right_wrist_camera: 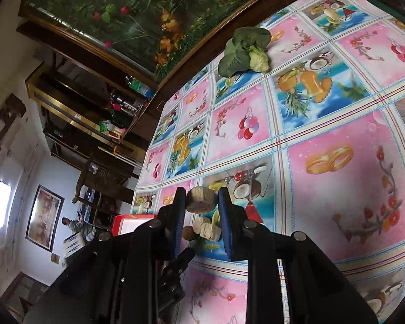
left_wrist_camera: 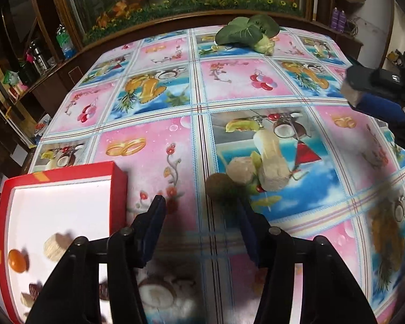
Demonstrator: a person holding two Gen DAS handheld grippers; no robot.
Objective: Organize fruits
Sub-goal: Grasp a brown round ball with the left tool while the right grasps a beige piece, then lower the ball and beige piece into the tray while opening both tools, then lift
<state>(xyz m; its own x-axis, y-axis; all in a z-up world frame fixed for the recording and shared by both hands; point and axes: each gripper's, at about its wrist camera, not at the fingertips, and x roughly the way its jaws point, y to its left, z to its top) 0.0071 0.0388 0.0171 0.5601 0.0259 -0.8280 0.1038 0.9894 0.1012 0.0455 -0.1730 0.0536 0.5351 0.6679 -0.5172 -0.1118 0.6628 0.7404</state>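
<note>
Your right gripper [right_wrist_camera: 202,202] fingers pinch a pale round fruit slice [right_wrist_camera: 201,199] clear above the bench [right_wrist_camera: 337,135]; your left gripper [left_wrist_camera: 202,216] fingers, spread and empty, near the kiwi [left_wrist_camera: 220,189]; a tilt could drop the slice short of the red tray [left_wrist_camera: 118,186].

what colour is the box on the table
The box is red outside with a white inside, clearest in the left wrist view.

A brown kiwi [left_wrist_camera: 220,188] lies on the tablecloth, touching pale, rough cylindrical pieces [left_wrist_camera: 270,172].
</note>
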